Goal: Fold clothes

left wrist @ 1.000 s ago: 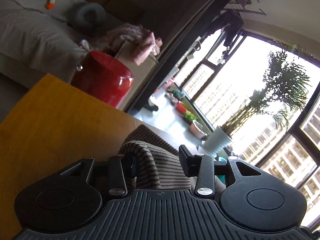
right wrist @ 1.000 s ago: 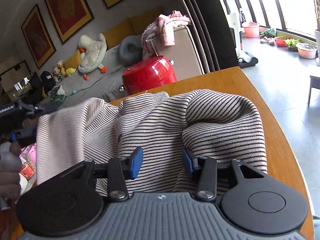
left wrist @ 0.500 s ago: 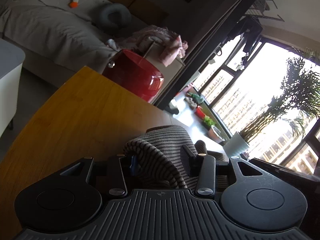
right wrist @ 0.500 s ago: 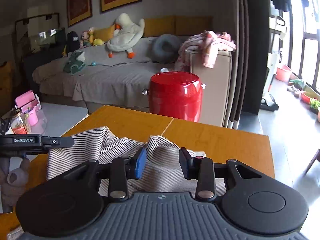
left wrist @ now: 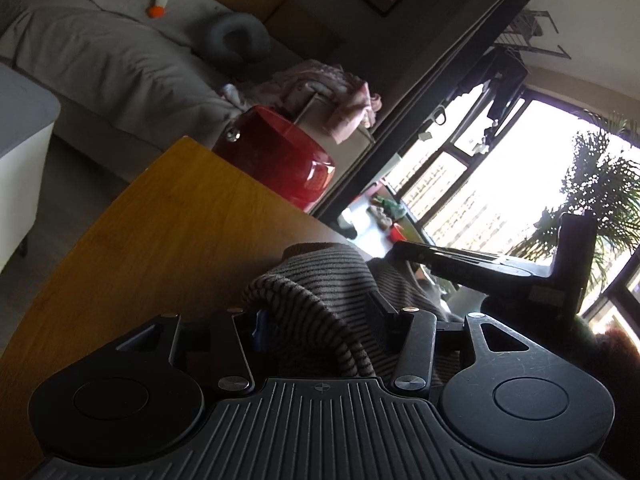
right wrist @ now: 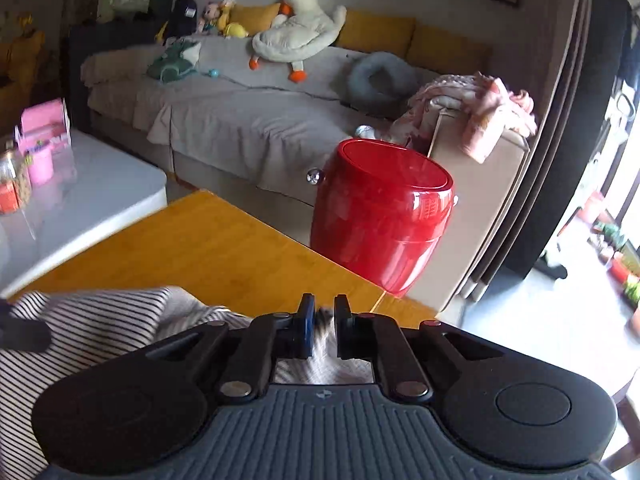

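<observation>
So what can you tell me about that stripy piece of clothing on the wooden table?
The striped garment is a soft ribbed knit, pale with thin dark stripes. It lies bunched and rumpled on the orange-brown wooden table, not yet folded flat. The right gripper is shut on a pinch of its cloth. A humped fold rises between the fingers of the left gripper, whose jaws are opening. How much of it lies below the cameras is hidden.

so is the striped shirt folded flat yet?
No. The striped shirt lies bunched and rumpled on the wooden table, a raised fold between the left tool tips.
</observation>
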